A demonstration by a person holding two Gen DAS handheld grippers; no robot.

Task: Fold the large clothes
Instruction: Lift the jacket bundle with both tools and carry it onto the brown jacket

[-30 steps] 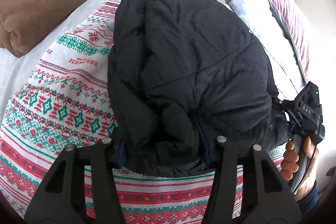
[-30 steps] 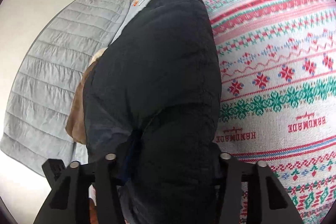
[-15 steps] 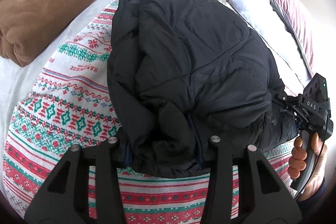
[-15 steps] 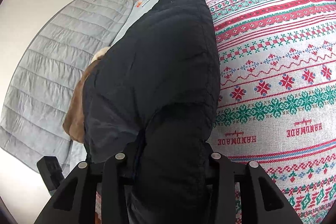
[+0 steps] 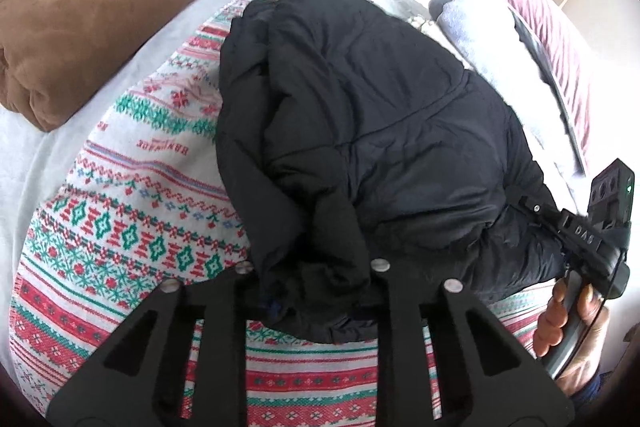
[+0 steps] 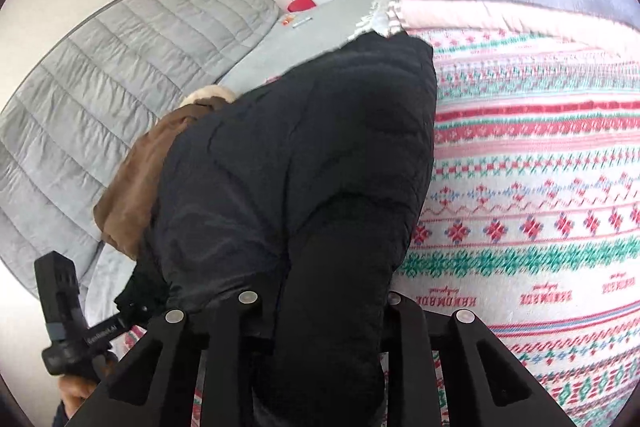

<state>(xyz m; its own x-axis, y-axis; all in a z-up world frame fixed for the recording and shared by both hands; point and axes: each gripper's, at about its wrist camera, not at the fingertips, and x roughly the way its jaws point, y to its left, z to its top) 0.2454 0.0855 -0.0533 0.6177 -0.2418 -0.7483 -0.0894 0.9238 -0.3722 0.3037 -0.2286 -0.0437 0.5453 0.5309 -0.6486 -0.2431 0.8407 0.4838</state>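
Note:
A black puffer jacket (image 5: pixel 372 115) lies folded lengthwise on a patterned red, green and white blanket (image 5: pixel 132 211). My left gripper (image 5: pixel 312 291) is shut on a bunched corner of the jacket's near edge. My right gripper (image 6: pixel 320 307) is shut on a thick fold of the same jacket (image 6: pixel 304 155) at its other near corner. The right gripper's body and the hand holding it show in the left wrist view (image 5: pixel 592 247); the left gripper's body shows in the right wrist view (image 6: pixel 68 319).
A brown garment (image 5: pixel 92 7) lies on the grey sheet at the far left. A pale blue and pink stack of bedding (image 5: pixel 516 39) lies beyond the jacket. A grey quilt (image 6: pixel 104 99) hangs by the wall. A small red object (image 6: pixel 302 4) sits far back.
Both grippers have narrowed on the jacket's near edge, and the folded jacket has shifted a little away along the blanket.

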